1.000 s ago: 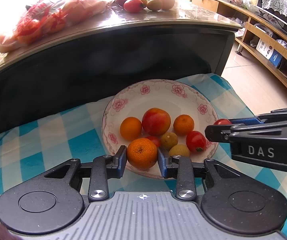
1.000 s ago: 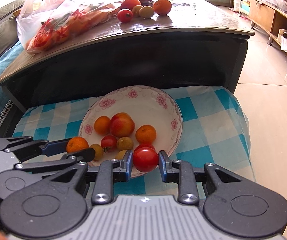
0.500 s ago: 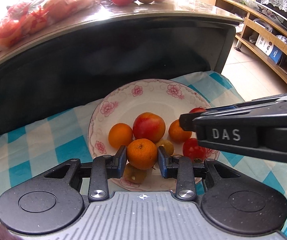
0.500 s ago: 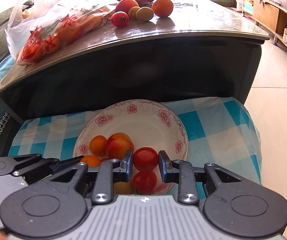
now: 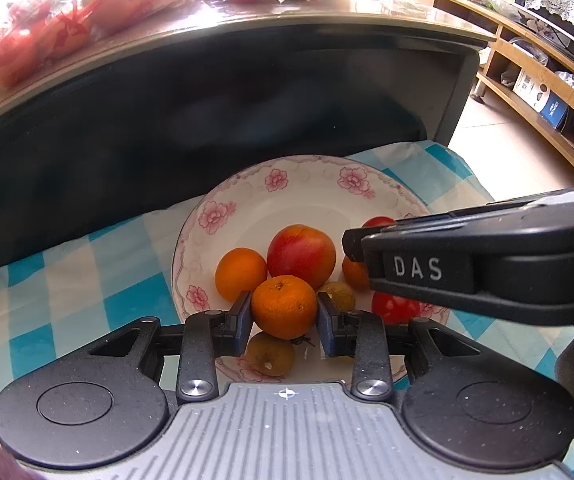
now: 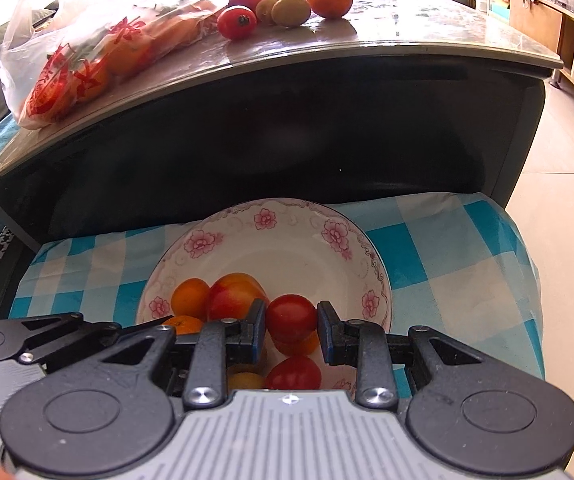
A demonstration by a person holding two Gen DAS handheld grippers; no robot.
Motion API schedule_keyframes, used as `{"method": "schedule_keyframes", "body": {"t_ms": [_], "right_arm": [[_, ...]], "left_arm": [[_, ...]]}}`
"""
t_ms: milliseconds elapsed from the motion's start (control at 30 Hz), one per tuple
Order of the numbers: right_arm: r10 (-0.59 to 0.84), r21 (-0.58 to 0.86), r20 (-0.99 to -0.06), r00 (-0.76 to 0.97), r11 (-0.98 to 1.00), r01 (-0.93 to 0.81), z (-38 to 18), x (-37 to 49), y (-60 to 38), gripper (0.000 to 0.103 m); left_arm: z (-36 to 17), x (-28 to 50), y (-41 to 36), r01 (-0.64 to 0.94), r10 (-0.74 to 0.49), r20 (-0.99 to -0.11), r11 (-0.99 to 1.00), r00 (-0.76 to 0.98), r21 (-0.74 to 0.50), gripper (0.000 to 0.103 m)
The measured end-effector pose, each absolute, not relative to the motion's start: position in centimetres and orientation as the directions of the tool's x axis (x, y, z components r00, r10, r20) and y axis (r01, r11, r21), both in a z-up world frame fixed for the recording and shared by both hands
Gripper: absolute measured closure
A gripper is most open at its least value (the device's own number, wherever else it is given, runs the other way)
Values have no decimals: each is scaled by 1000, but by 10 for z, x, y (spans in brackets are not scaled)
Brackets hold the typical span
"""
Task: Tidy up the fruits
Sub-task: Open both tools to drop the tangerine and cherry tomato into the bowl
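Note:
A white plate with pink flowers (image 5: pixel 247 208) (image 6: pixel 299 248) sits on a blue checked cloth and holds several fruits: a red-yellow apple (image 5: pixel 301 254), oranges, tomatoes and small greenish fruits. My left gripper (image 5: pixel 285 314) is shut on an orange tangerine (image 5: pixel 284 306), held above the plate's near side. My right gripper (image 6: pixel 292 330) is shut on a red tomato (image 6: pixel 291 317), held above the plate; it also shows in the left wrist view (image 5: pixel 483 268), at the right.
A dark table with a glossy top (image 6: pixel 407 32) stands behind the plate. On it lie a plastic bag of oranges (image 6: pixel 87 48) and loose fruits (image 6: pixel 287 4). Wooden shelves (image 5: pixel 535 92) and tiled floor are at the right.
Both grippers moved forward over the plate and rose a little with their fruit. The right gripper now crosses further left in the left wrist view.

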State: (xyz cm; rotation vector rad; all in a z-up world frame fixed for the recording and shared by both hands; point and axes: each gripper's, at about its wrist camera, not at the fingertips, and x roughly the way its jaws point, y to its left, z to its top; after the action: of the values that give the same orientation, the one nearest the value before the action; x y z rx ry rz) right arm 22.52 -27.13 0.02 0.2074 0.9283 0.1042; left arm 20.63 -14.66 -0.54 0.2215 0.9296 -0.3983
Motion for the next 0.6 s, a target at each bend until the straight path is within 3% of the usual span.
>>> {"method": "schedule_keyframes", "body": {"t_ms": [600], "right_arm": [[197, 245, -769, 609, 970, -4, -1, 230, -268, 72]], "left_arm": [[-6, 208, -145, 416, -236, -811, 909, 535, 9, 57]]}}
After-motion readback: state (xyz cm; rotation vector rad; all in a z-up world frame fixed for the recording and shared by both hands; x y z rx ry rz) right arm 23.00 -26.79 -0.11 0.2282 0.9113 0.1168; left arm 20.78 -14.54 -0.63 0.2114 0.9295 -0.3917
